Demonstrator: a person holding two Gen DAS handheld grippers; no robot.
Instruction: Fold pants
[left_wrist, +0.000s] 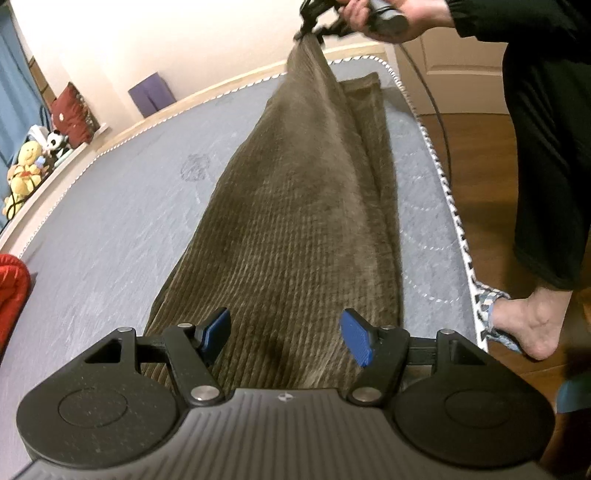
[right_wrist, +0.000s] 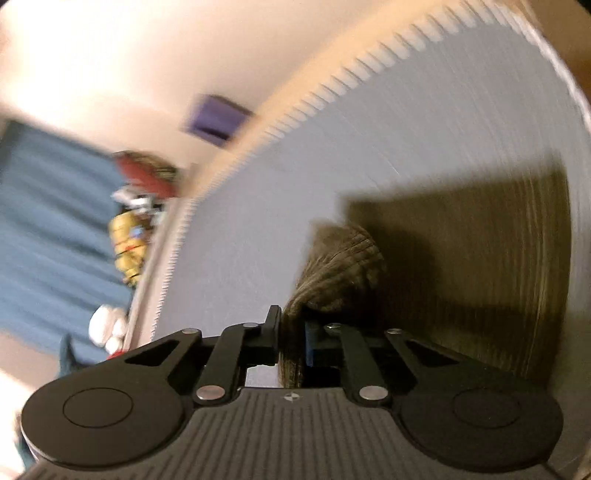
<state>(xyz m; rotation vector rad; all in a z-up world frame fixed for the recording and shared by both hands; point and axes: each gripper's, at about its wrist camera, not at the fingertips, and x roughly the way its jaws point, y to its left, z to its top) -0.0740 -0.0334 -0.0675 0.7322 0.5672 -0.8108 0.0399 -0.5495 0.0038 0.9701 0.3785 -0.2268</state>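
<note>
Brown corduroy pants (left_wrist: 295, 221) lie lengthwise on a grey mattress (left_wrist: 110, 206), one leg on top of the other. My left gripper (left_wrist: 286, 338) hovers open over the near end of the pants, blue pads (left_wrist: 218, 332) wide apart with no cloth pinched between them. At the far end my right gripper (left_wrist: 310, 31), held by a hand, is shut on the upper leg's end and holds it lifted off the bed. In the blurred right wrist view the right gripper (right_wrist: 291, 332) pinches a bunch of the pants (right_wrist: 340, 266), and the lower leg lies flat on the mattress (right_wrist: 369, 129).
A person's black-trousered leg and bare foot (left_wrist: 528, 325) stand on the wooden floor (left_wrist: 480, 177) beside the mattress's right edge. A cable (left_wrist: 439, 122) hangs from the right gripper. Stuffed toys (left_wrist: 26, 166), a red cushion (left_wrist: 72, 116) and a purple box (left_wrist: 151, 94) line the far side.
</note>
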